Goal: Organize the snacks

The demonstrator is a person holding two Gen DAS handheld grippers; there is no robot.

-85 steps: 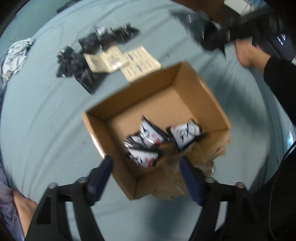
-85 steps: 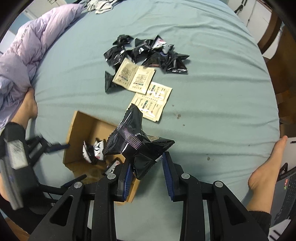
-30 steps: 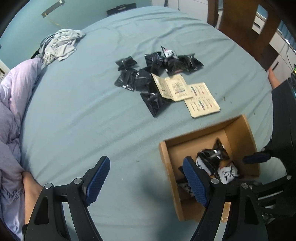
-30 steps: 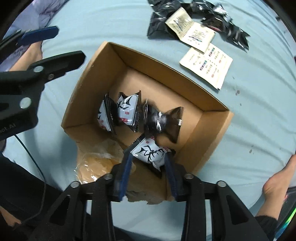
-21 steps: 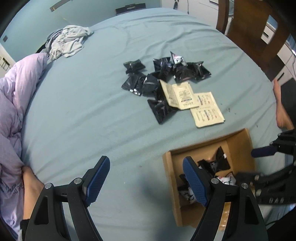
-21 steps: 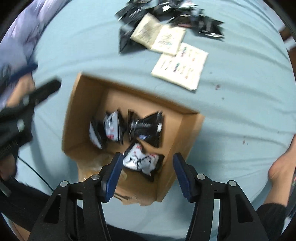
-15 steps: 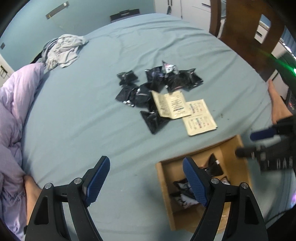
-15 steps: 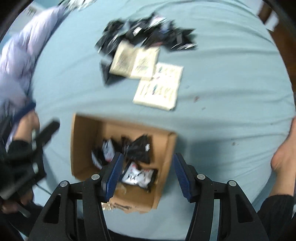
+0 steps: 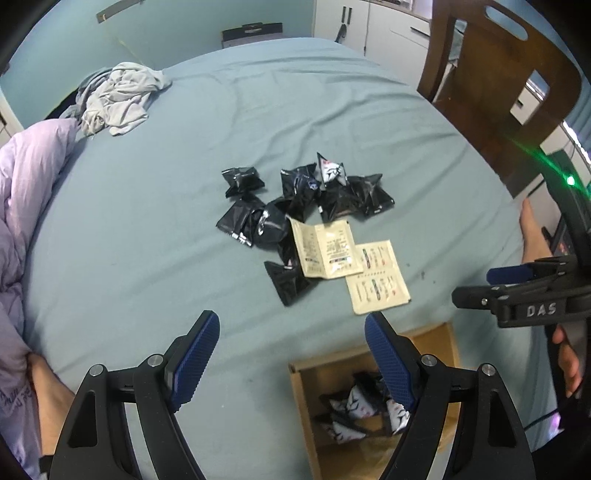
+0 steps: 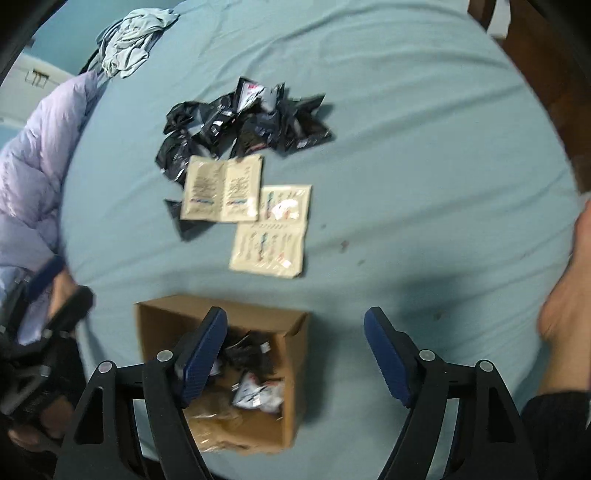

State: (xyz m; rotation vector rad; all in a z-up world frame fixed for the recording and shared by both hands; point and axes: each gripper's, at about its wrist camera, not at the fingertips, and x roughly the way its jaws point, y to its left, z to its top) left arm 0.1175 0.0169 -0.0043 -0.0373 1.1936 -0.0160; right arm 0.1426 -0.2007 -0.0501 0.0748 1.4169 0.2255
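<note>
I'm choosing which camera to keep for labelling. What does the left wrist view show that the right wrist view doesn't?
Only the left wrist view shows the wooden chair, the white cabinets and the right gripper from the side. Only the right wrist view shows the cardboard box whole and a bare foot. Both share the blue sheet, the black snack packets, two beige sachets, the grey cloth and the purple duvet.

black snack packets (image 9: 303, 206) heaped on blue sheet (image 9: 147, 221), cardboard box (image 9: 306, 406) below, left tongs (image 9: 291, 354) spread wide
</note>
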